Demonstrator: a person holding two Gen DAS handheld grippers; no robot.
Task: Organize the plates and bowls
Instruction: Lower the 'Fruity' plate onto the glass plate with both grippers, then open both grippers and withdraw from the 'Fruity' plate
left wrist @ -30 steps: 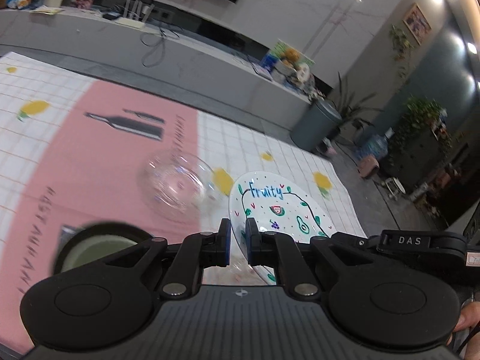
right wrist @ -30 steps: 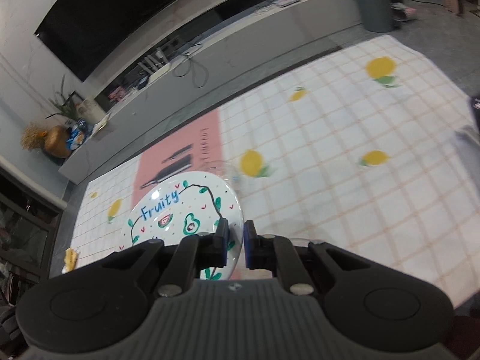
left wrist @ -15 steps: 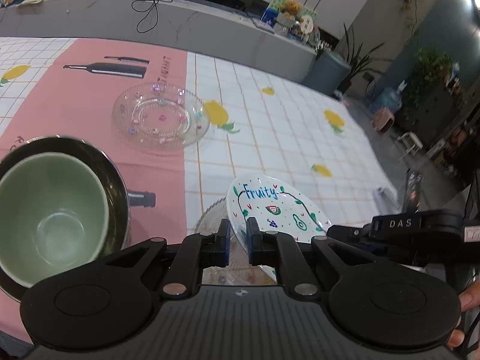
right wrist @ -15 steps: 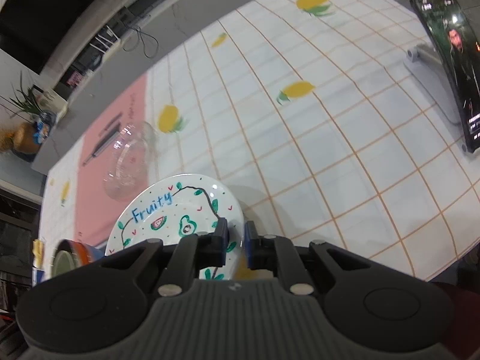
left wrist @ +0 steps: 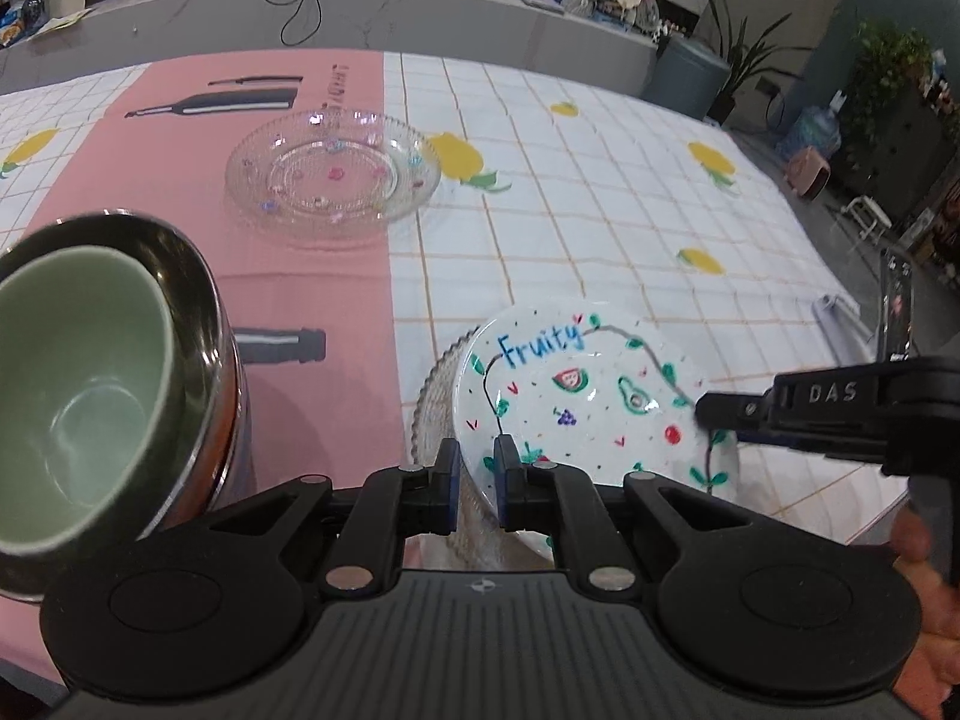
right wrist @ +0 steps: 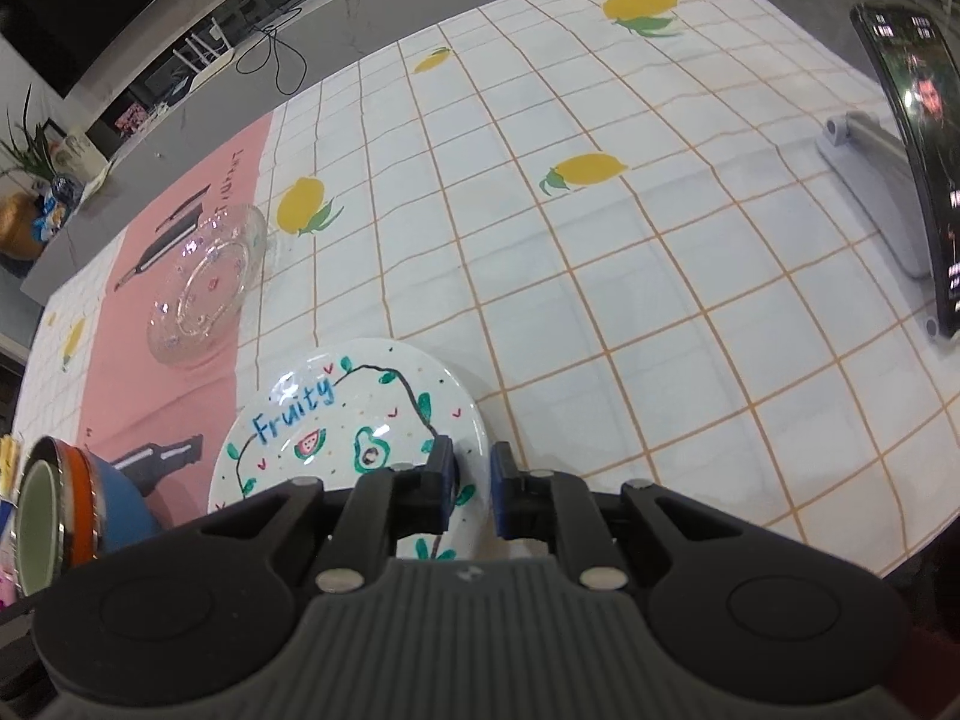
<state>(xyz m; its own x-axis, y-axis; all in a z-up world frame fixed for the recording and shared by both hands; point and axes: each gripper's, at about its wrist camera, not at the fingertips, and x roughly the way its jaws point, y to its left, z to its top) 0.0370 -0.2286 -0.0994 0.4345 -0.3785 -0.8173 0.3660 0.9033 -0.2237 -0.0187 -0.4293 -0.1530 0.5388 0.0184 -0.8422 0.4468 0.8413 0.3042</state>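
My left gripper [left wrist: 477, 483] is shut on the near rim of a white "Fruity" plate [left wrist: 576, 396] and the clear glass plate [left wrist: 435, 402] stacked under it. My right gripper [right wrist: 471, 480] is shut on the plate's right rim [right wrist: 336, 414]; its finger shows in the left wrist view [left wrist: 729, 408]. The stack is low over the tablecloth; I cannot tell if it touches. A second clear glass plate [left wrist: 333, 171] lies on the pink stripe, also seen in the right wrist view [right wrist: 207, 285]. A green bowl [left wrist: 72, 372] sits inside a steel bowl [left wrist: 198, 312] at left.
A phone on a grey stand [right wrist: 900, 162] stands at the table's right side. The tablecloth [right wrist: 600, 276] has a white grid with lemons and a pink stripe. The table's near edge [right wrist: 840, 540] is close to the plates. A counter with cables [left wrist: 312, 6] runs behind.
Both grippers have come down and forward with the plates held between them. The table, the bowls and the far glass plate now look closer and larger.
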